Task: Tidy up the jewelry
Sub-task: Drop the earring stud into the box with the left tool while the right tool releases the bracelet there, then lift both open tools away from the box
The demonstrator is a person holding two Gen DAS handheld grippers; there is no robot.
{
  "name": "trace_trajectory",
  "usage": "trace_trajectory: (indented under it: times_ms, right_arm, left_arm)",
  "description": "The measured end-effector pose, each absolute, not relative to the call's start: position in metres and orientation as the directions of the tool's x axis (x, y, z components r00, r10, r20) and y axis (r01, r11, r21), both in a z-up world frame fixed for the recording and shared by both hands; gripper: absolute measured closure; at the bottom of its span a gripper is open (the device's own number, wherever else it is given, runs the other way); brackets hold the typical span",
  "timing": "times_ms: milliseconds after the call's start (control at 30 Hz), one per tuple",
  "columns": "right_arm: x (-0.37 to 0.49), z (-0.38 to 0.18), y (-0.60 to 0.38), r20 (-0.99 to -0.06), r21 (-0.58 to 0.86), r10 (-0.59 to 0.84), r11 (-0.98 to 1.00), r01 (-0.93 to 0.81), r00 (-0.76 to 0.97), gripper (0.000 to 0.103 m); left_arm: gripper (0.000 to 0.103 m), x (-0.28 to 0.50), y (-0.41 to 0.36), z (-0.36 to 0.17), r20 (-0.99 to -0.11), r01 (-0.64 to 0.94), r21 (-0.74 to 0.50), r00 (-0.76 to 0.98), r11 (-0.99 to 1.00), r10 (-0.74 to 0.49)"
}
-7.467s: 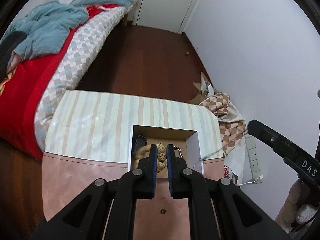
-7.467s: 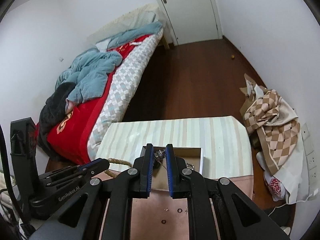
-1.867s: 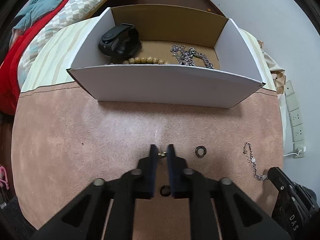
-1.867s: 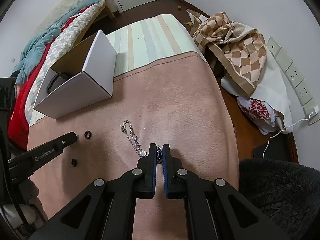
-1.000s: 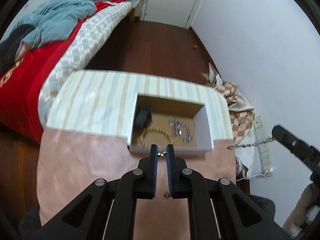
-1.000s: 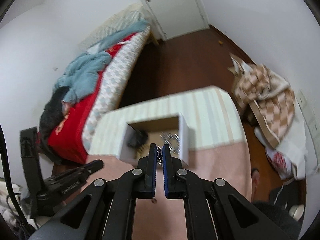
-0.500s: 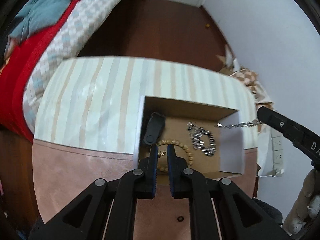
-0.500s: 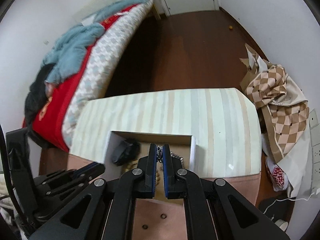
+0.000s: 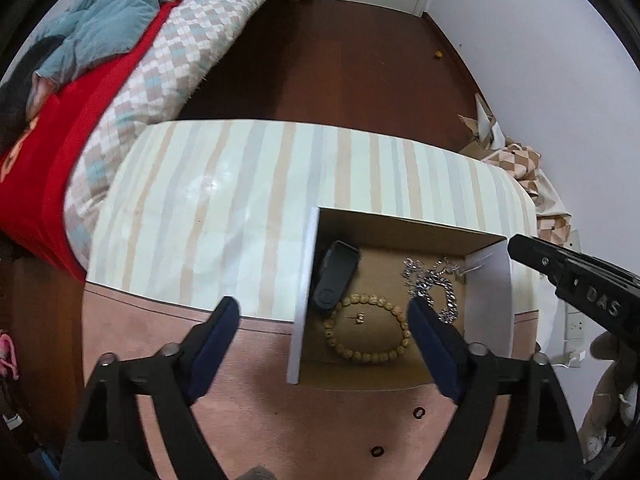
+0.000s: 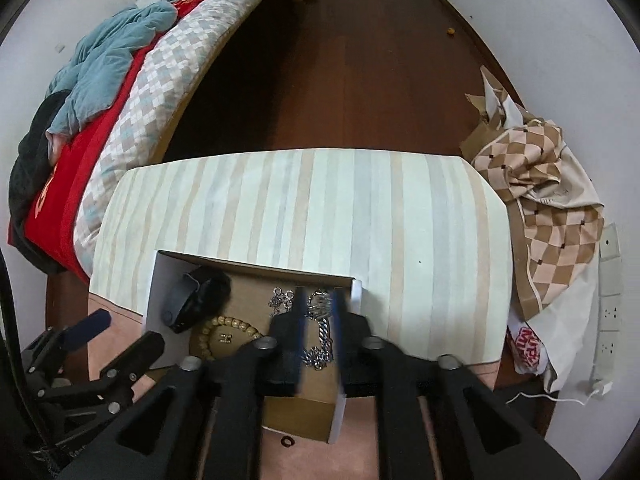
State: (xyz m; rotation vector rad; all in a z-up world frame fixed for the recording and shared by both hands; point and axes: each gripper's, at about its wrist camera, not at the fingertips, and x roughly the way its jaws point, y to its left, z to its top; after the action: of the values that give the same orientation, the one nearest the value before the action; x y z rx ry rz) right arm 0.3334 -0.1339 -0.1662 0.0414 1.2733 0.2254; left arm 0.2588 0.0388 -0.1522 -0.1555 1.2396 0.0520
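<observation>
Over the open box (image 9: pixel 490 296) both grippers point steeply down, which fits dropping small pieces in rather than setting them down by hand. The left gripper (image 9: pixel 322 320) has just been opening: its blue-padded jaws stand wide, nothing between them, and a tiny gold earring (image 9: pixel 360 317) lies directly below on the box floor, inside the ring of the bead bracelet (image 9: pixel 368 334). It looks released there. The right gripper (image 10: pixel 317 320) has also just been opening; its jaws are partly apart and blurred, right above the heap of silver chain (image 10: pixel 318 350) at the box's right end. Whether a fine chain is clear of its pads I cannot tell; a thin silvery strand shows near the right wall in the left view.

The box is stiff card, white outside, raw brown inside, with low straight walls. It sits where the striped cloth (image 9: pixel 248 200) meets a pinkish suede-like mat (image 9: pixel 132 332). The beads are matte, pale and wood-like; the chain is bright, heavy-linked metal; a black band (image 9: pixel 336 274) with a rubbery look leans in the left corner. Two small dark rings (image 9: pixel 419 413) wait on the mat, so sorting is not finished.
</observation>
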Motion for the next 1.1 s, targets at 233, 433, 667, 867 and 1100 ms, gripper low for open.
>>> trace_trajectory:
  times_ms: [233, 433, 667, 867, 1100]
  right_arm:
    - [0.313, -0.15, -0.143, -0.931, 0.139, 0.171, 0.983, -0.12, 0.323, 0.05]
    - [0.279, -0.153, -0.142, -0.932, 0.042, 0.076, 0.994, -0.103, 0.355, 0.01]
    - [0.24, -0.155, -0.14, -0.924, -0.029, 0.003, 0.996, -0.079, 0.381, 0.005]
    - [0.21, -0.126, -0.141, -0.891, -0.04, -0.009, 0.997, -0.059, 0.454, 0.005]
    - [0.176, -0.083, -0.149, -0.837, -0.05, -0.026, 0.998, -0.03, 0.547, 0.005]
  left_arm:
    - [0.004, 0.248, 0.047, -0.14, -0.926, -0.142, -0.014, 0.374, 0.99, 0.041]
    - [0.0, 0.232, 0.048, -0.134, -0.907, -0.151, 0.035, 0.411, 0.988, 0.095]
    - [0.0, 0.21, 0.042, -0.125, -0.891, -0.147, 0.047, 0.442, 0.988, 0.108]
    - [0.0, 0.185, 0.034, -0.102, -0.865, -0.132, 0.046, 0.491, 0.99, 0.105]
    - [0.0, 0.15, 0.029, -0.065, -0.816, -0.138, 0.043, 0.567, 0.99, 0.114]
